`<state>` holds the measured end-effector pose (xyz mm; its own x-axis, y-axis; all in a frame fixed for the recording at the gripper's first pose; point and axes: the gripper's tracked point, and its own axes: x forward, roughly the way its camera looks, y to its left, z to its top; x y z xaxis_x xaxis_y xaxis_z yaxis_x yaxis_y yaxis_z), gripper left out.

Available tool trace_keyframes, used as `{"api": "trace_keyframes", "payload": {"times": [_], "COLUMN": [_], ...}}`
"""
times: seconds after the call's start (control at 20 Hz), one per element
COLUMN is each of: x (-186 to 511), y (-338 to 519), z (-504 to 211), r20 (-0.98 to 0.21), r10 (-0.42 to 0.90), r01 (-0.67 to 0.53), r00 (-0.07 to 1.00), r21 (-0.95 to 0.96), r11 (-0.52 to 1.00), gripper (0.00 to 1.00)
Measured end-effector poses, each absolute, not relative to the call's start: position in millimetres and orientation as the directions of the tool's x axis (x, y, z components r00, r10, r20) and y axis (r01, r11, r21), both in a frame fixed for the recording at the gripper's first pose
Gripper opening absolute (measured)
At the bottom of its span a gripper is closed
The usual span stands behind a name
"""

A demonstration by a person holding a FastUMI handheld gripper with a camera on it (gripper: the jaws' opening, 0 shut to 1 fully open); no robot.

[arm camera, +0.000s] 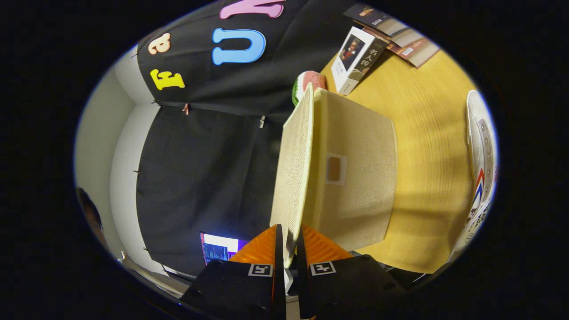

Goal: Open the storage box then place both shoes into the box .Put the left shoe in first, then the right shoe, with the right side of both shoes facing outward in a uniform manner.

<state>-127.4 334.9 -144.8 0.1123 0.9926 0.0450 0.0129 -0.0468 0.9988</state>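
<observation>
Setting: wooden table [426,146] seen with the camera rolled on its side, so the tabletop stands at 3 o'clock and the black cloth wall [200,178] at 9 o'clock; a pale wall strip lies beyond the cloth, further toward 9.
Gripper: the gripper [290,249] sits at 6 o'clock, its two orange fingers [262,246] drawn close together with only a thin gap between them.
Grip: the near edge of the lid [293,169] runs into that gap; both fingers appear to press on it, one on each face.
Lid: beige woven panel, seen almost edge-on, stretching from the fingertips toward 12 o'clock; it stands tilted away from the box, apart at the near end and meeting the box at the far end.
Box: beige fabric storage box [355,178] just ahead of the fingers, toward 1 o'clock, resting on the table; a small label window with a brown insert shows on the face turned to the camera.
Shoe: a white shoe [482,164] with a row of eyelets and red and blue marks lies on the table at 3 o'clock, well apart from the box.
Screen: a lit screen [220,246] shows near 7 o'clock, beside the fingers, low against the cloth.
Person: a dark-haired head [91,215] at 9 o'clock, partly cut off.
Beyond the box: a red, white and green watermelon-like item [306,84] at 12 o'clock, touching or just behind the box's far corner.
Books: one white book [358,60] stands near it at 1 o'clock; a stack of books [400,35] lies farthest off.
</observation>
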Motion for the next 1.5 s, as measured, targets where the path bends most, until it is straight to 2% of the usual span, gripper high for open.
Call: {"api": "trace_keyframes", "payload": {"times": [0.1,0.35,0.5,0.65,0.75,0.85,1.0,1.1,1.15,1.2,1.25,1.5], "x": [-123.3,-121.8,-120.7,-125.3,-121.9,-122.5,-126.7,-133.7,-136.3,-138.0,-139.3,-117.0], "y": [336.4,370.6,405.2,443.7,471.0,492.2,520.3,531.0,533.9,533.3,533.7,488.9], "z": [-111.4,-36.4,-3.8,17.2,25.5,33.8,35.9,38.5,37.5,36.2,36.4,40.5], "r20": [0.075,0.034,0.024,0.015,-0.002,-0.009,-0.022,-0.018,-0.023,-0.025,-0.026,0.004], "r10": [0.990,0.998,1.000,1.000,0.999,0.999,0.998,0.996,0.996,0.996,0.996,1.000], "r01": [-0.054,-0.322,-0.394,-0.407,-0.421,-0.431,-0.430,-0.412,-0.408,-0.404,-0.404,-0.430], "r00": [0.116,0.047,0.021,-0.013,-0.035,-0.036,-0.060,-0.082,-0.088,-0.089,-0.089,0.003], "r21": [0.996,0.947,0.919,0.913,0.907,0.902,0.903,0.911,0.913,0.915,0.915,0.903], "r11": [-0.069,-0.017,-0.014,-0.019,-0.013,-0.008,-0.006,-0.017,-0.014,-0.013,-0.012,-0.003], "gripper": [0.16,0.16,0.16,0.16,0.28,0.30,0.42,0.65,0.72,0.92,0.98,0.98]}}
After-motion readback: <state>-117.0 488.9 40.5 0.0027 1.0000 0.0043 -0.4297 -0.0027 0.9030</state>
